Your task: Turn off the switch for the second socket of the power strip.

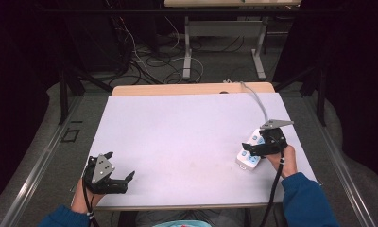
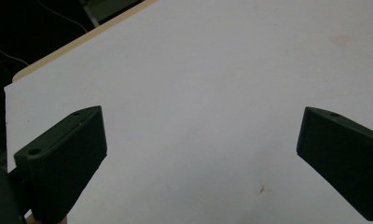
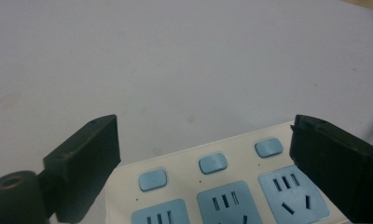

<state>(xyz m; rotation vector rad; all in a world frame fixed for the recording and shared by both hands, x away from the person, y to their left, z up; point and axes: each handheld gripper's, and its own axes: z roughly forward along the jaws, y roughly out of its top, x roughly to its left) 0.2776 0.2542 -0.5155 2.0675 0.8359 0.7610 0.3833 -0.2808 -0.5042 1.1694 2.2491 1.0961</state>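
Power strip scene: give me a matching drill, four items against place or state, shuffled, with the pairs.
Items:
1. power strip
2. left hand-held gripper
3. right hand-held gripper
4. white sheet

Place or state:
A. covers the tabletop, wood edge showing at the far side
B. jaws open over bare sheet, near-left corner
C. white body, blue sockets and switches, near the right edge
D. jaws open, standing either side of the strip's switches

Pairs: 1-C, 2-B, 3-D, 4-A

A dim room: grey floor (image 1: 50,118), tangled cables (image 1: 144,61), and a second table (image 1: 225,28) beyond.
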